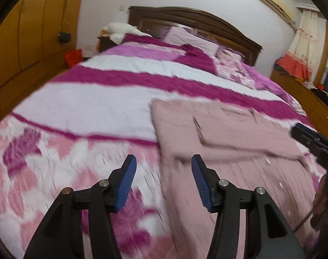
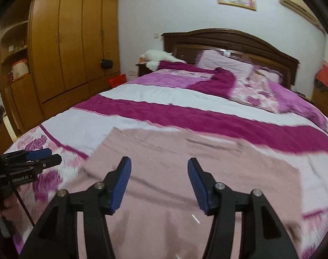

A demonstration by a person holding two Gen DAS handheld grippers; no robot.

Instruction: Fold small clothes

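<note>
Quilt (image 1: 99, 99) lies bare left of pink garment (image 1: 217, 133) edge.

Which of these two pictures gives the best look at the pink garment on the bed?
The left wrist view: the pink garment shows its fold edges and seams, though blurred. The right wrist view shows it larger but as a smeared, nearly featureless pink sheet.

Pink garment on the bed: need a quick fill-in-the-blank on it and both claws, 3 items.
1. The pink garment lies flat on the striped ____.
2. The right claw stands ____, with nothing between its pads.
3. The wardrobe along the wall is made of ____.
4. In the left wrist view, the left claw is open over the garment's ____ edge.

Missing words: bedspread; open; wood; left
</note>
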